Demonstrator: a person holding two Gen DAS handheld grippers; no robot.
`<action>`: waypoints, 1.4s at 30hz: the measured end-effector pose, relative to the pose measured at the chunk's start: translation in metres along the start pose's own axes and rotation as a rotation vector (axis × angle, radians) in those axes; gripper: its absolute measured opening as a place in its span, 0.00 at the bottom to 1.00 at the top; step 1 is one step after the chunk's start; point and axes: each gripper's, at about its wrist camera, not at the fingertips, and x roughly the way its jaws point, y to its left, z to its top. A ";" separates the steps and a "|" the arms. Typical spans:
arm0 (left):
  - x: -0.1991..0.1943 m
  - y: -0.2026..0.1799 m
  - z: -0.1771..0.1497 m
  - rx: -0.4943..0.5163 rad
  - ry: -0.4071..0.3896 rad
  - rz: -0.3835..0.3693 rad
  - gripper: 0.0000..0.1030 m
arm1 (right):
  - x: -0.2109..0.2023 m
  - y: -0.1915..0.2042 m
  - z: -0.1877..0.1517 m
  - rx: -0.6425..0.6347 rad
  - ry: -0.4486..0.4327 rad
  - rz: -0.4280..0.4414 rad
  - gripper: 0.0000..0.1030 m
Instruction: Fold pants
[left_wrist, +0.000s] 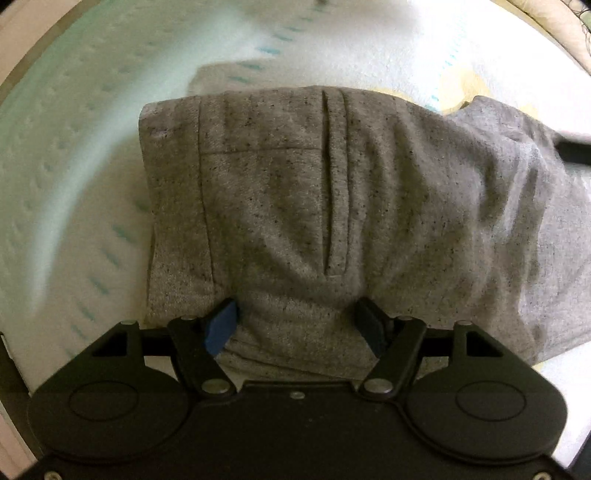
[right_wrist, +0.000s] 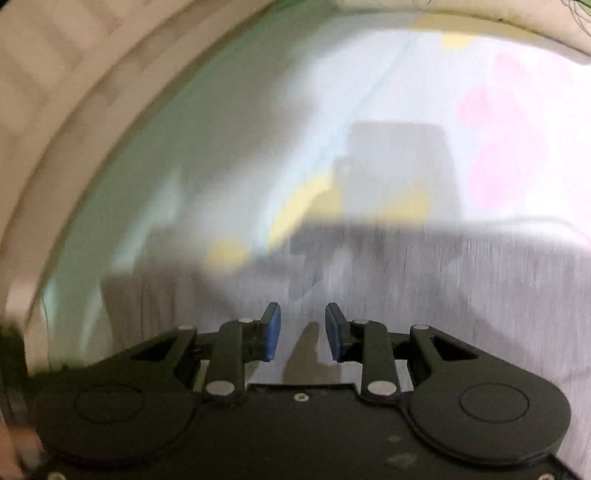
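Note:
The grey speckled pants (left_wrist: 332, 192) lie folded on a white quilted bed sheet (left_wrist: 74, 184), filling the middle of the left wrist view, with a pocket seam and a vertical pleat showing. My left gripper (left_wrist: 295, 325) points down at their near edge, its blue pads (left_wrist: 221, 328) set wide with a thick bunch of the cloth pinched between them. In the blurred right wrist view, the pants (right_wrist: 480, 295) spread across the lower half. My right gripper (right_wrist: 303, 332) hovers over them, pads apart, gripping nothing.
The sheet carries yellow patches (right_wrist: 295, 210) and pink patches (right_wrist: 517, 147). A beige bed edge (right_wrist: 55, 110) curves round the left. A dark strap-like object (left_wrist: 576, 151) pokes out at the right. A blurred grey boxy shape (right_wrist: 399, 166) stands beyond the pants.

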 end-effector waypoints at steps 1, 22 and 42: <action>0.000 0.000 -0.001 -0.002 -0.009 -0.001 0.70 | 0.004 -0.001 0.012 0.013 -0.004 0.004 0.29; -0.005 -0.003 -0.016 -0.066 -0.078 -0.011 0.71 | 0.089 0.007 0.053 -0.290 0.141 -0.016 0.08; -0.062 -0.015 0.029 -0.055 -0.301 -0.040 0.67 | 0.089 -0.012 0.070 -0.124 -0.019 -0.158 0.02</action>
